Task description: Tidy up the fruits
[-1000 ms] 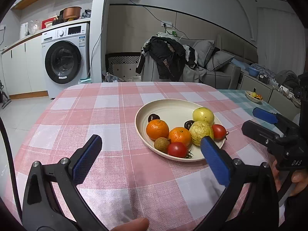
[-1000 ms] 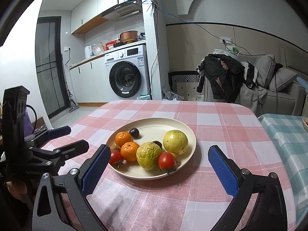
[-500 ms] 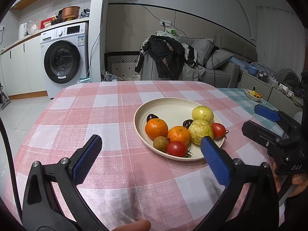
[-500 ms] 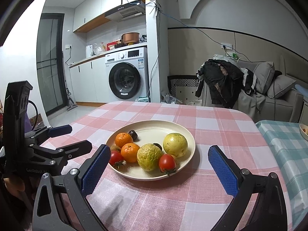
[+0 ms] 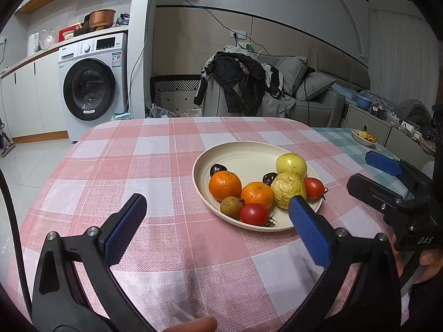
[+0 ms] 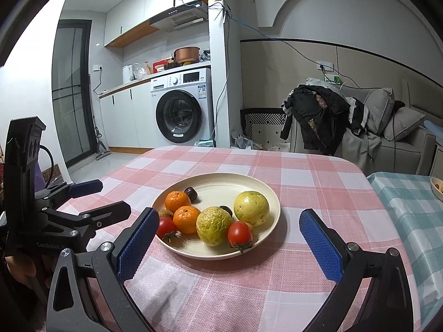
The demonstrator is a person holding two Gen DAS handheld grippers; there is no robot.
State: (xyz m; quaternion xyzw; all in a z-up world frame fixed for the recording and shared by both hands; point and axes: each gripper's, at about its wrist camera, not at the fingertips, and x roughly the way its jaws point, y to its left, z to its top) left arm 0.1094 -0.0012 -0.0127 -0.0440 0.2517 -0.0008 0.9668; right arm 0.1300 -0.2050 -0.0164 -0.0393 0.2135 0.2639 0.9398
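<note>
All the fruits lie together in the cream plate [image 6: 272, 222] on the checked bench [image 5: 144, 171], and your left tongs [image 5: 218, 222] and right tongs [image 6: 225, 239] both stand wide and empty short of it. That fits fruit just gathered or fruit about to be taken out. If you reach in, come from above: the tomatoes [image 6: 239, 232] and oranges [image 6: 187, 218] touch their neighbours and could roll.
</note>
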